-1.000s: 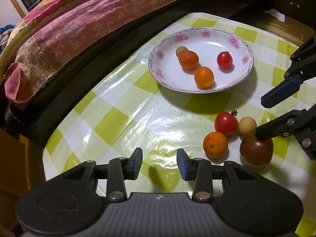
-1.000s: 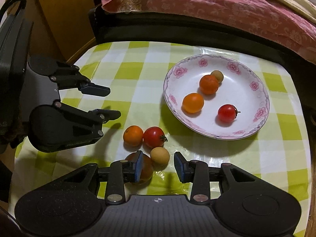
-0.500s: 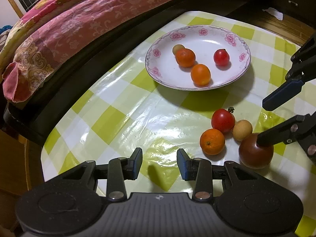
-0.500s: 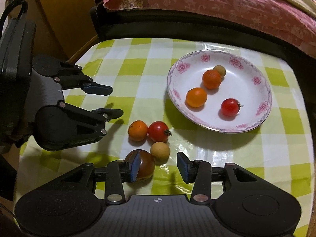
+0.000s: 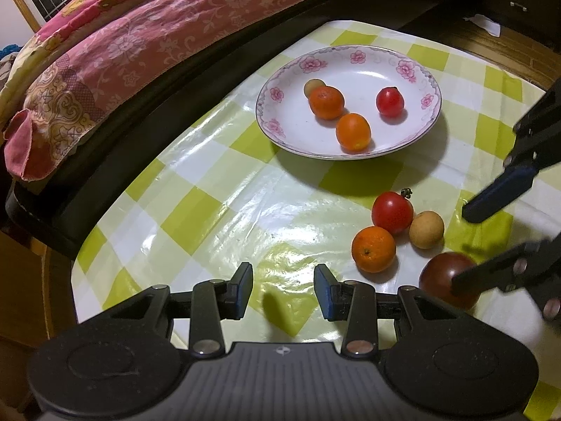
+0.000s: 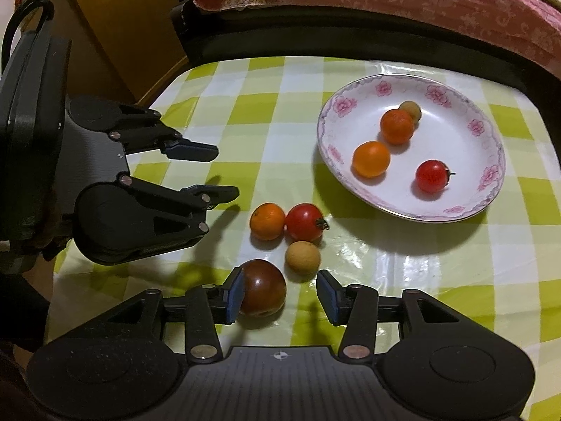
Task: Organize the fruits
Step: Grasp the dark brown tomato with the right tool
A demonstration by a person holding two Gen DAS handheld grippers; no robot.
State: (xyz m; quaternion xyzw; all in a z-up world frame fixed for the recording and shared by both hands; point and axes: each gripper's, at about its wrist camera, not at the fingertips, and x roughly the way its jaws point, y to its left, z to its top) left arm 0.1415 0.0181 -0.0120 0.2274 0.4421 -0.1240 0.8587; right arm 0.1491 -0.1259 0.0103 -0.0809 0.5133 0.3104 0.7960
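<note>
A white floral plate (image 6: pixel 466 210) (image 5: pixel 280 129) holds two oranges, a red tomato and a small tan fruit. On the checked cloth lie an orange (image 6: pixel 267 221) (image 5: pixel 373 249), a red tomato (image 6: pixel 304 222) (image 5: pixel 392 212), a tan fruit (image 6: pixel 303 257) (image 5: pixel 426 229) and a dark brown-red fruit (image 6: pixel 263 291) (image 5: pixel 445 280). My right gripper (image 6: pixel 280 291) is open, its left finger beside the dark fruit. My left gripper (image 5: pixel 283 289) is open and empty over bare cloth, left of the loose fruit.
A dark bed frame (image 6: pixel 350 38) with a pink floral quilt (image 5: pixel 140 45) runs along the table's far side. A wooden cabinet (image 6: pixel 115 17) stands at the table's left corner. The table edge (image 5: pixel 75 273) lies close to my left gripper.
My right gripper has drawn back and shifted so the dark fruit now sits against its left finger, more between the fingers. My left gripper has pulled slightly away; both stay open.
</note>
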